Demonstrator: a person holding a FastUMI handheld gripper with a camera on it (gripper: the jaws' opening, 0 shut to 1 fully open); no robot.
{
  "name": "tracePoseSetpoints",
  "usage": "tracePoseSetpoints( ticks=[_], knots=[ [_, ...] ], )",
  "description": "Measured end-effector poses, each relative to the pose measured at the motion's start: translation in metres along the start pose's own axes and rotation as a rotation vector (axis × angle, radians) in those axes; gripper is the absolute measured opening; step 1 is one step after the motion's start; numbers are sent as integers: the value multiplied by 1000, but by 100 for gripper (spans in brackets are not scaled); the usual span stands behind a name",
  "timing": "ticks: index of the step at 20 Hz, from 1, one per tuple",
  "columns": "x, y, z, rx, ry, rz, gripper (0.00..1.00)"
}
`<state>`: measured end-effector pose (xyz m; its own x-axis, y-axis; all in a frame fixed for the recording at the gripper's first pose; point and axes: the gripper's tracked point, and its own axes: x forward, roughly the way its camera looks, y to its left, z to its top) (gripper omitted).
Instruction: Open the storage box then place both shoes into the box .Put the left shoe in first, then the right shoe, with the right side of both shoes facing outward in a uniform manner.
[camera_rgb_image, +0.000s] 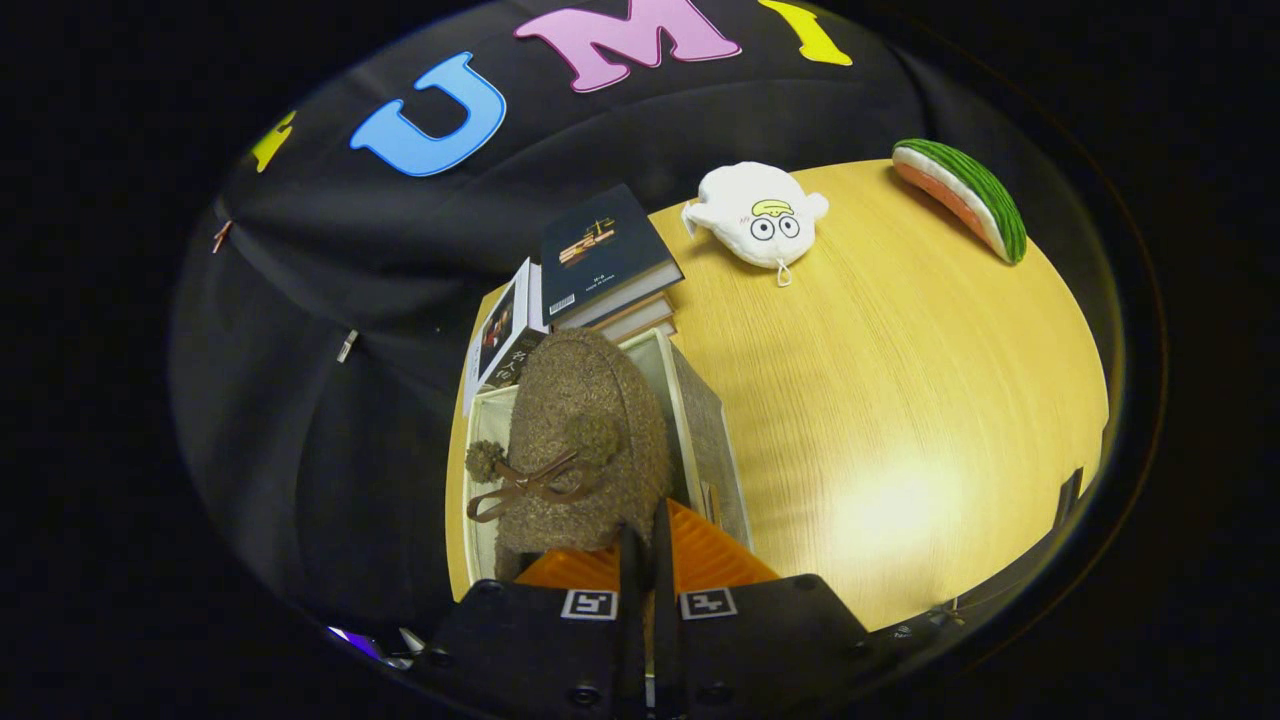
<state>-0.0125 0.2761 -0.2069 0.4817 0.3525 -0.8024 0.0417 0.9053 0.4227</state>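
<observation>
Nearest in the gripper view, the tongs (645, 560) sit with their two orange fingers (700, 560) drawn almost together, only a thin dark slit between them, and they seem to pinch the back edge of the brown shoe (585, 440), though the pinched spot itself is hidden behind the finger tips, so I cannot be sure both fingers press on it. That shoe, a fuzzy, woolly slipper with a brown bow and two pompoms on top, hangs just ahead of the fingers and over the open storage box (700, 420), a grey fabric bin with a pale lining that stands on the wooden table (900, 400) just in front of a stack of books (605, 265). What could go wrong, to my eye: the grip is on a soft, thin edge, so the shoe may slip or swing and drop crooked, or its toe may catch the box rim and tip the light bin. It could also settle with the wrong side facing out, spoiling the uniform look the task wants. Whether another shoe already lies inside I cannot tell, since this one covers the opening. Beyond the box, a white plush toy (760, 215) and a watermelon-slice cushion (965, 195) lie well apart from the work.
</observation>
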Motion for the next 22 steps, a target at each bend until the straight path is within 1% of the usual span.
tracePoseSetpoints(
  ticks=[2, 4, 6, 7, 9, 14, 18, 19, 22],
  knots=[
    [3, 10, -6, 17, 21, 34, 18],
    [-9, 30, -5, 45, 20, 106, 59],
    [-20, 40, 7, 54, -22, 140, 100],
    [-27, 43, 14, 40, -52, 155, 98],
    [-44, 46, 26, -13, -101, 176, 98],
    [-86, 36, 64, -134, -249, 181, 98],
    [-114, 5, 94, -183, -362, 164, 98],
    [-115, -11, 107, -196, -396, 156, 98],
    [-133, -44, 129, -238, -486, 115, 98]
  ],
)
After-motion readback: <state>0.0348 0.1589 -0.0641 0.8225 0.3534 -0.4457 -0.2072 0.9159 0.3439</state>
